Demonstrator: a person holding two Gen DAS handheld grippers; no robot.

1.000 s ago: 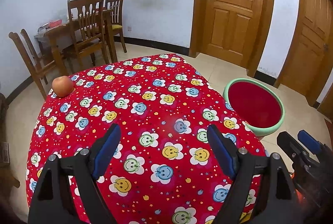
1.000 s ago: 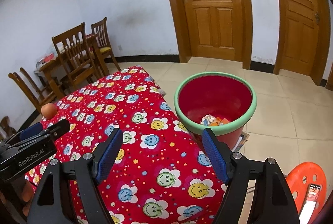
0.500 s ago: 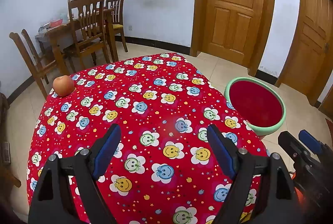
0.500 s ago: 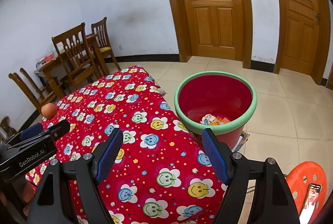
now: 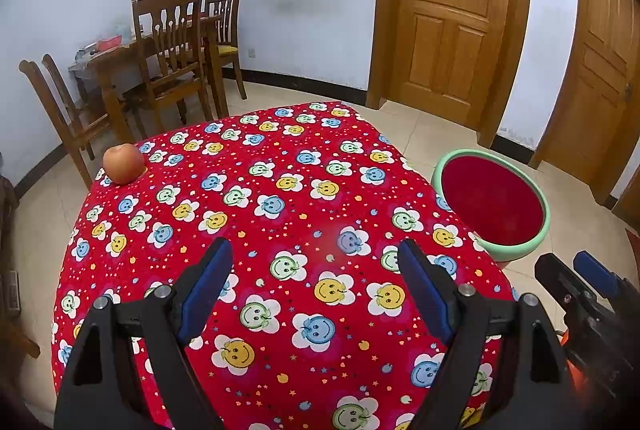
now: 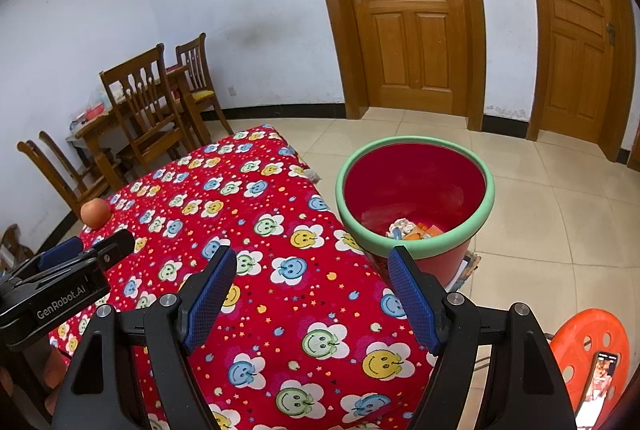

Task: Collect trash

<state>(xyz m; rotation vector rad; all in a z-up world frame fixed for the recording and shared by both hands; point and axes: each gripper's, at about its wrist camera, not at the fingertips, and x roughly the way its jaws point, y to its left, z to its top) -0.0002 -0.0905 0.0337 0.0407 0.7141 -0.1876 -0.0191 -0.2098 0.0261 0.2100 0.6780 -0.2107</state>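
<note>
Right wrist view: right gripper (image 6: 308,284) jaws spread, empty, over the counter with red smiley-flower cloth (image 6: 256,230); crumpled paper and wrapper trash (image 6: 412,230) sits inside the red green-rimmed plastic bucket (image 6: 416,250) beside it. Left gripper (image 5: 314,284) jaws spread, empty. Round red apple (image 5: 123,163) at the counter's far corner.

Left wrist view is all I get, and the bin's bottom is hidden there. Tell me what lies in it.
Observer: In the right wrist view, the red bin holds crumpled white and orange scraps at its bottom.
Operator: Report anything on the floor near it.
Observer: An orange stool stands there, with a phone lying on it.
Operator: Check the right tongs.
Observer: The right tongs stand open, with nothing between them.
</note>
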